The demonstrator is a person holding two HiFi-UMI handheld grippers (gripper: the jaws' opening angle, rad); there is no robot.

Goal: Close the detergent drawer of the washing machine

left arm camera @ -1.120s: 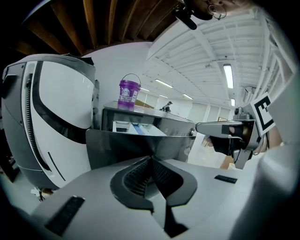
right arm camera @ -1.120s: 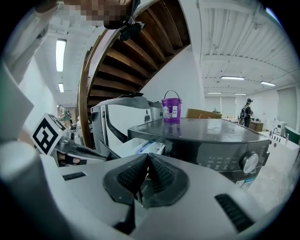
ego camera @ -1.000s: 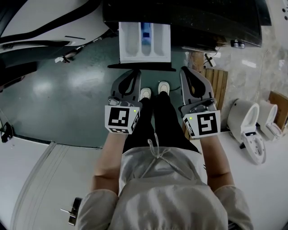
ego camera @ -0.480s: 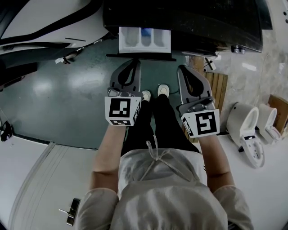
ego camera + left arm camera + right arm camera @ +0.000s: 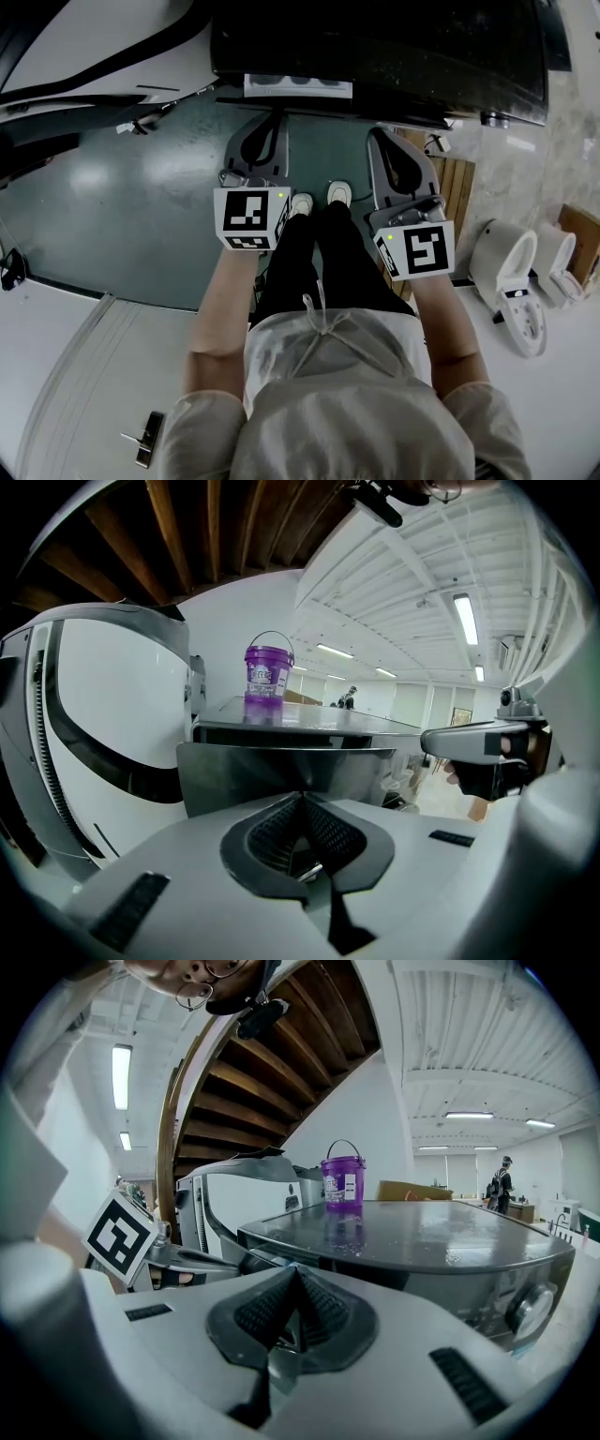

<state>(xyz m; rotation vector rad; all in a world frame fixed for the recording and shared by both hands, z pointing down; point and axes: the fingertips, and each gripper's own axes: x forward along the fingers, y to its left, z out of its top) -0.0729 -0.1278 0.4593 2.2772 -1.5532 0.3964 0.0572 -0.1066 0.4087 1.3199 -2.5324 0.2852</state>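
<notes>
The dark washing machine fills the top of the head view. Its white detergent drawer sticks out only as a thin strip. My left gripper is shut, and its tip rests against the drawer's dark front panel, which fills the space just beyond the closed jaws of the left gripper in its own view. My right gripper is also shut and empty; it hangs beside the drawer, just below the machine's front edge. The right gripper in its own view points at the machine's top.
A purple bucket stands on the machine's top. A white appliance stands at the left. Wooden slats and white toilets lie to the right. The person's feet stand between the grippers on the green floor.
The drawer has slid from well out to almost fully into the machine. My left gripper moved forward with its tip on the drawer front. The right gripper moved forward slightly.
</notes>
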